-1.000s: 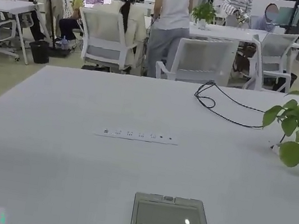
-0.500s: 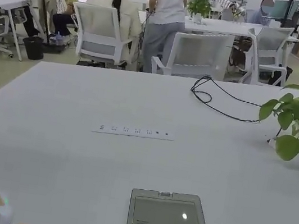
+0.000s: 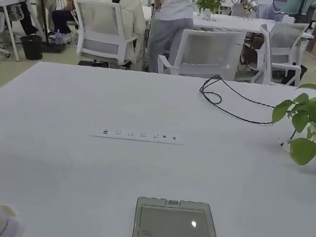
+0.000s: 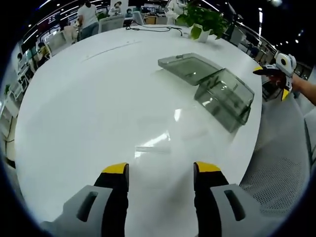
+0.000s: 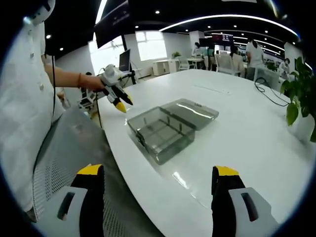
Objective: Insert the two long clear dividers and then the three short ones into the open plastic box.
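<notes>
White office table (image 3: 48,167) held the open smoky plastic box (image 5: 160,131), seemingly undivided (all five to go); left gripper (image 4: 162,168) and right gripper (image 5: 158,171) gaped empty.

Smoky, glossy clear plastic box (image 5: 163,131); smooth, shiny white table (image 4: 89,108).

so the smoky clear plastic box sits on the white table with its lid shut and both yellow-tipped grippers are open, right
Not quite: the smoky clear plastic box sits on the white table with its lid open, folded back, as the right gripper view shows. The yellow-tipped left gripper and right gripper are both open.
</notes>
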A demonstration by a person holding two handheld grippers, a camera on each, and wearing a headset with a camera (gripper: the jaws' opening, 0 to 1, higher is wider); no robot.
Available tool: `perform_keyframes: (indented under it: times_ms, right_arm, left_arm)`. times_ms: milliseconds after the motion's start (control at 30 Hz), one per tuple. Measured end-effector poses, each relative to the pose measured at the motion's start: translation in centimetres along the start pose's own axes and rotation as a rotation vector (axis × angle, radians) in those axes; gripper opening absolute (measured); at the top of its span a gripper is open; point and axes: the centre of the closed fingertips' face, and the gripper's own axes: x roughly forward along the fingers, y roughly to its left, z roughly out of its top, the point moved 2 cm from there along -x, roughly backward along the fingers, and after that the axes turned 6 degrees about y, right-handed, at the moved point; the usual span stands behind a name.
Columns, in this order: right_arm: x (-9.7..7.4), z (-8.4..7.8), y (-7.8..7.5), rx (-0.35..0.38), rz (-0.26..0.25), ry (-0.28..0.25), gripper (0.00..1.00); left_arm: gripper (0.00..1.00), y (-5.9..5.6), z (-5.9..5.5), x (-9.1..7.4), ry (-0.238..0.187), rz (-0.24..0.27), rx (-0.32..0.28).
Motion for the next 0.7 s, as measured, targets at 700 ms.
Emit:
perform_keyframes:
  times_ms: [700]
  right_arm:
    - [-0.04, 0.02, 0.06, 0.015, -0.005, -0.016, 0.91]
  left_arm:
    - [0.37, 0.57, -0.51, 0.94, 0.151, 0.06, 0.046]
